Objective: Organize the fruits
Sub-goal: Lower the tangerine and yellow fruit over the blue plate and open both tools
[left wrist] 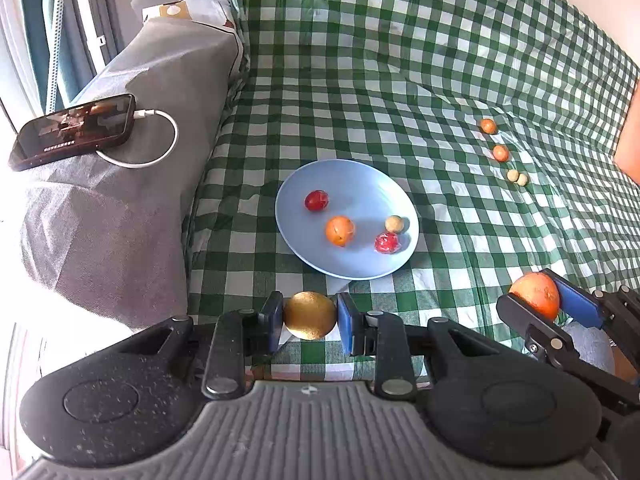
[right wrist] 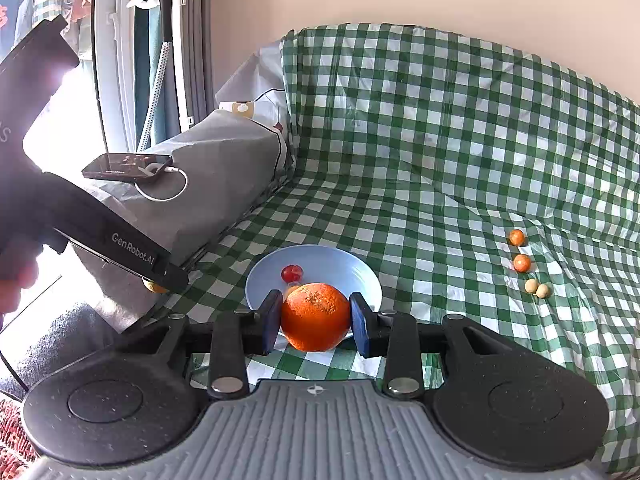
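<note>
The round, pebbly-skinned orange (right wrist: 315, 317) sits pinched between the blue pads of the right gripper (right wrist: 316, 318), held across its widest part, in the air just short of the round pale-blue plate (right wrist: 360, 270), at about its 6 o'clock edge. It looks firm and fairly heavy for its size, with a dimpled rind that should give the pads good bite; a hold at the equator, as here, seems safest, since a grip higher up could let it squirt out.

The smooth golden-brown oval fruit (left wrist: 310, 315), perhaps a kiwi, is clamped end to end by the left gripper (left wrist: 310, 316), also near the plate's 6 o'clock. Its skin looks slicker and the flesh probably softer, so a hard squeeze might bruise it.

On the plate lie a dark red fruit (left wrist: 316, 200) at 10 o'clock, a small orange fruit (left wrist: 339, 230) near the centre, a beige ball (left wrist: 394, 224) at 3 o'clock and a red wrapped-looking fruit (left wrist: 386, 243) at 4 o'clock. All are light and round, likely to roll if nudged.

Well off at the plate's 2 o'clock, four small balls (left wrist: 500, 153) lie in a line on the green-and-white checked cloth (left wrist: 400, 80).
</note>
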{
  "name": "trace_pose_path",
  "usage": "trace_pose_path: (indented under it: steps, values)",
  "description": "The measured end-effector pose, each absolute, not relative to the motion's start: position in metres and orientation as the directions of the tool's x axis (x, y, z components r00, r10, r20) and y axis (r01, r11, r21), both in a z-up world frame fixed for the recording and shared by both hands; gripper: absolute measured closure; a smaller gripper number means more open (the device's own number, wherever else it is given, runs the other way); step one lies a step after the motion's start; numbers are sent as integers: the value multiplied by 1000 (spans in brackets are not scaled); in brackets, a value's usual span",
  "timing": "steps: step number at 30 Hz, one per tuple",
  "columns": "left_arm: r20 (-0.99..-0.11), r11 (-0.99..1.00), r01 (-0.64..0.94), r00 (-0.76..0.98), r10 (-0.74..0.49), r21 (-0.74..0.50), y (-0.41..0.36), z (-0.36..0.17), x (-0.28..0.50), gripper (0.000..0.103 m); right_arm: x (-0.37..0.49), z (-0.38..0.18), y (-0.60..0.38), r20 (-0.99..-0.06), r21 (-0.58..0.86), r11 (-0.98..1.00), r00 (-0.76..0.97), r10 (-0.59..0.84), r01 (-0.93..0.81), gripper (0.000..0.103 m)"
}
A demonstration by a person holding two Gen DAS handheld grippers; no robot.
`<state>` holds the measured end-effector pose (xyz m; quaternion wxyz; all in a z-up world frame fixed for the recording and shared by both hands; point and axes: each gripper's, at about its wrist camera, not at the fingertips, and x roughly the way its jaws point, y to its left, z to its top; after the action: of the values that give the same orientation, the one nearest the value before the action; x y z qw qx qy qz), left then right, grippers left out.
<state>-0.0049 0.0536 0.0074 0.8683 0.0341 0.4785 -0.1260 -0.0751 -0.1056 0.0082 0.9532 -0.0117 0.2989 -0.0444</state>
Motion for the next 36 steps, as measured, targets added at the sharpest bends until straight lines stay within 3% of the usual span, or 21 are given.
trace_pose_path:
  steps: [21, 36]
  values:
    - [-860, 966, 253, 479, -175, -56, 50, -8, 12, 71, -67, -1, -120, -596, -34, 996, 798, -87, 84, 65]
    - [-883, 965, 259, 440, -161, -47, 30, -33, 73, 71, -3, -30, -141, -639, -45, 996, 764, -91, 81, 65]
